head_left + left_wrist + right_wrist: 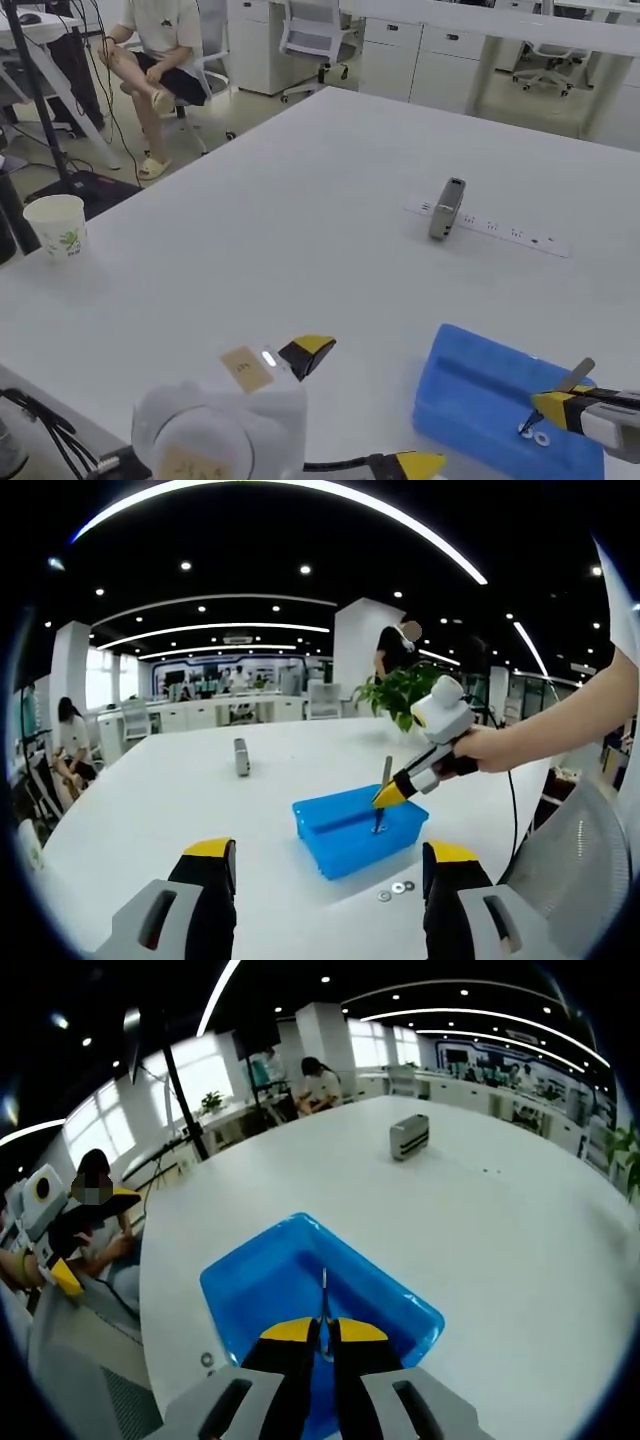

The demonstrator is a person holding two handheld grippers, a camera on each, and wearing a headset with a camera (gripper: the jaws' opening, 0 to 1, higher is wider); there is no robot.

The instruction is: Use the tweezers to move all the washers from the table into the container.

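Right hand-held gripper [322, 1328]: clamped on slim metal tweezers [323, 1300], tips in blue plastic container [262, 1275], frame centre | left hand-held gripper [328, 852]: jaws wide, empty | small metal washers [398, 888]: white table [170, 800], just beside container, lower centre

Open-plan office, swivel chairs [318, 38], white cabinets [420, 68], long white desks [500, 25], recessed ceiling lights [305, 569]

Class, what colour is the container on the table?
The container is blue; right gripper view shows it best.
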